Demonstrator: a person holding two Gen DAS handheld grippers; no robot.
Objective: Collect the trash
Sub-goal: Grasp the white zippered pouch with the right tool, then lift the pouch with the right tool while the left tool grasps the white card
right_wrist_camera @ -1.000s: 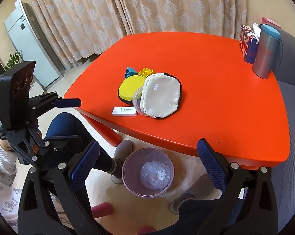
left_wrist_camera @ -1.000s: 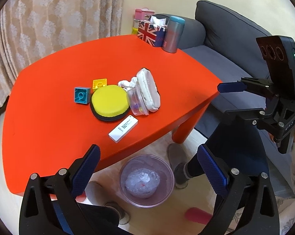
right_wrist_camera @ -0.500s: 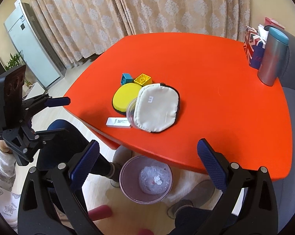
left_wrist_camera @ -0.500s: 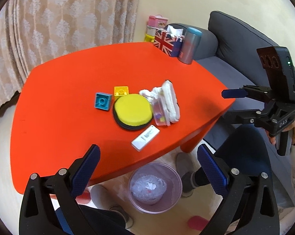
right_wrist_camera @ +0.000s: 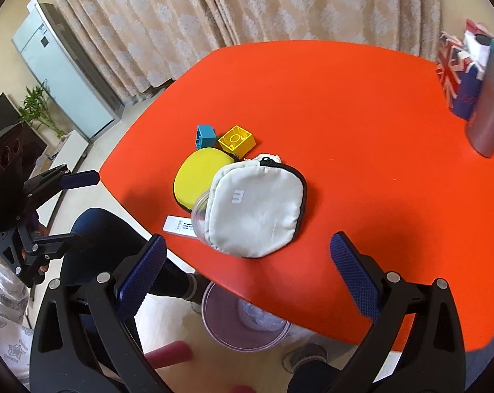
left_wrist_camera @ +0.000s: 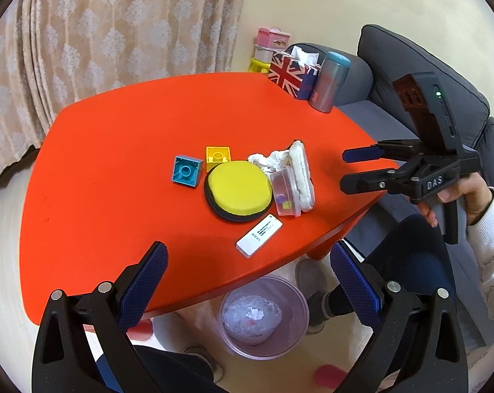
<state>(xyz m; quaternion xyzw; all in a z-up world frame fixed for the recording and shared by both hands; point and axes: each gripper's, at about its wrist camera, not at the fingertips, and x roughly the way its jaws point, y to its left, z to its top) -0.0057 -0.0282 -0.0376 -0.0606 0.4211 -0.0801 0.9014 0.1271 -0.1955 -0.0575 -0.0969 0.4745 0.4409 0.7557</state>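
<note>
On the red table (left_wrist_camera: 122, 137) lies a crumpled white tissue (left_wrist_camera: 268, 160), wedged between a yellow round case (left_wrist_camera: 238, 190) and a white pouch (left_wrist_camera: 301, 170). A clear plastic cup (left_wrist_camera: 284, 193) lies on its side against the pouch. A small white box (left_wrist_camera: 259, 235) sits near the front edge. Below that edge stands a translucent trash bin (left_wrist_camera: 263, 316) with crumpled waste inside. My left gripper (left_wrist_camera: 247, 262) hovers open over the table's near edge. My right gripper (right_wrist_camera: 247, 252), open and empty, hangs just short of the pouch (right_wrist_camera: 256, 209); it also shows in the left wrist view, right gripper (left_wrist_camera: 348, 170).
A blue brick (left_wrist_camera: 187, 171) and a yellow brick (left_wrist_camera: 218, 157) lie behind the yellow case. A Union Jack tissue box (left_wrist_camera: 291, 77) and a metal tumbler (left_wrist_camera: 329, 86) stand at the far corner. A grey sofa (left_wrist_camera: 410, 75) flanks the table; a person's legs and feet surround the bin.
Both grippers have advanced toward the pile on the table, which now looks larger in both views. Both stay open and empty. Nothing on the table has moved.
</note>
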